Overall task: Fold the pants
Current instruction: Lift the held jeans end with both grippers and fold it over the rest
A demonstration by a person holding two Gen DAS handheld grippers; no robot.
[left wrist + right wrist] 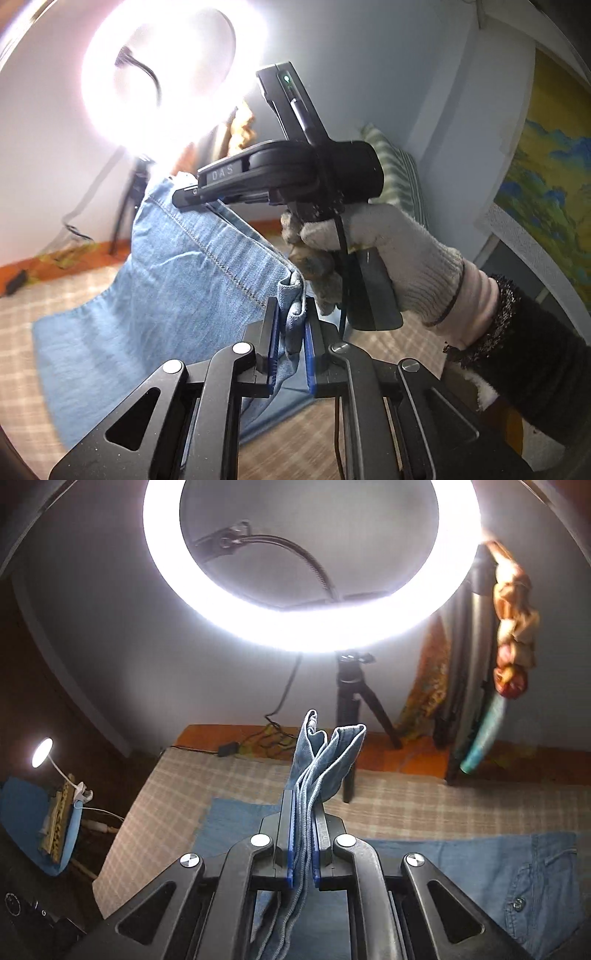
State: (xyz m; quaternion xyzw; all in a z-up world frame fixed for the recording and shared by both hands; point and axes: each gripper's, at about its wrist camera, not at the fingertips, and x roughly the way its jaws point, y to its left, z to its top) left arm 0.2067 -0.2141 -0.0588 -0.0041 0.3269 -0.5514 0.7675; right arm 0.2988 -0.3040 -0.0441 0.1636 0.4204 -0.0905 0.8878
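L gripper [291,314]: jaws clamped on a bunched edge of the denim pants [177,258], cloth spreading ahead and left of them. R gripper [303,805]: jaws clamped on stacked hems of pants, ends sticking up beyond tips; remainder lies below on checked bed cover [406,797]. Ring light [295,627] ahead.

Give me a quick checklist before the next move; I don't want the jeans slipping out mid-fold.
1. Left tool shut on the jeans: ok, a bunched fold of denim sits between its blue pads.
2. Right tool shut on the jeans: ok, several hem layers are pinched, ends sticking up past the fingertips.
3. Fabric taut between the two tools: ok, the seam runs straight from one to the other.
4. Rest of the jeans flat on the plaid cover: ok in the right wrist view.
5. Path clear of the ring light and tripod: cannot tell, both look close.
6. Layers aligned: cannot tell.
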